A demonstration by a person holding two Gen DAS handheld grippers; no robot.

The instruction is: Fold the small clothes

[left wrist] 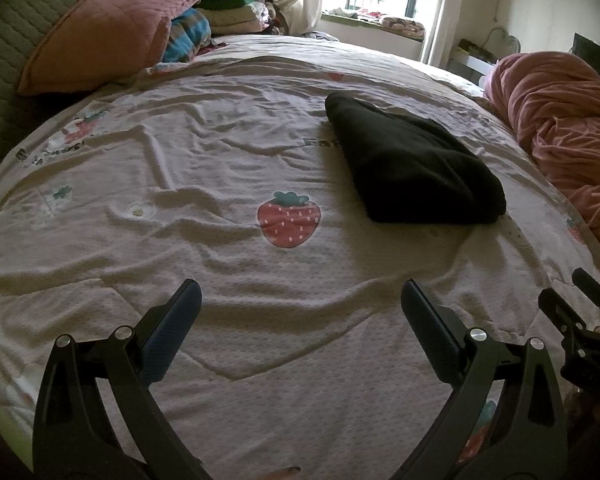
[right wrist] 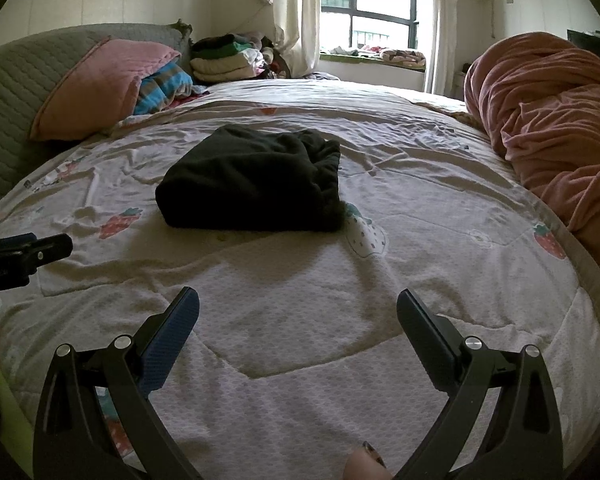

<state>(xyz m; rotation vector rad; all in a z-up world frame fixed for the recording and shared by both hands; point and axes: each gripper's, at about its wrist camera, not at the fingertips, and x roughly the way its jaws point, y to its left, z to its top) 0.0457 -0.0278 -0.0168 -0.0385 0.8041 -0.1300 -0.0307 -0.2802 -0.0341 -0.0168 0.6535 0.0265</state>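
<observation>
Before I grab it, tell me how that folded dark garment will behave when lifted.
The dark garment looks like soft, thick fabric, so it is probably floppy. Its stacked layers would likely sag and unfold if pinched at one edge. It probably won't slide on the textured bedspread.

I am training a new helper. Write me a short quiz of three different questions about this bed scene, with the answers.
1. True or false: the dark garment lies folded on the strawberry bedspread.
2. Which is right about the left claw and right claw? A) both open and empty B) both shut on cloth C) one holds the pillow
3. Fill in: the pink blanket is heaped at the bed's ____ side in both views.

Key: 1 true; 2 A; 3 right
</observation>
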